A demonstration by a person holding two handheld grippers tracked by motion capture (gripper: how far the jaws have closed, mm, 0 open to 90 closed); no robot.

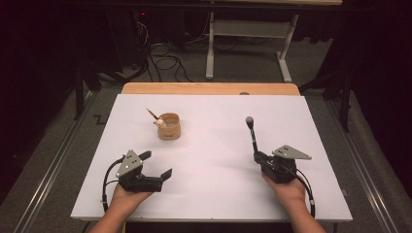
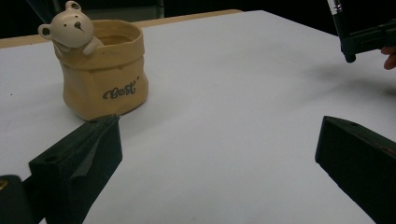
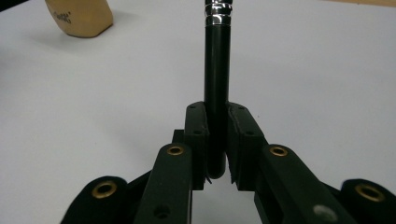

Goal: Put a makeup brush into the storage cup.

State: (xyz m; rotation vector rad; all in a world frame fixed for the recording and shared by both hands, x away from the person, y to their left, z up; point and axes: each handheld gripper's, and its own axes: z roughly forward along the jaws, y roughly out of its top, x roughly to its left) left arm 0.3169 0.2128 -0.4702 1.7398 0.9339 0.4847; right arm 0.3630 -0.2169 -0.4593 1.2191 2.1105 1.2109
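At lower right my right gripper [image 1: 256, 156] is clamped on the brush [image 1: 251, 134], tip up. My left gripper [image 1: 158, 164] waits agape, empty. Next, I judge: carry it up-left into the bear pot [image 1: 169, 126].

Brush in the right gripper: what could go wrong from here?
1. The right gripper clamps the brush near its butt end, so the long handle could pivot or slip.
2. The bear pot already holds a stick; the brush could knock it.
3. The pot looks light, and the left gripper is open, not steadying it.
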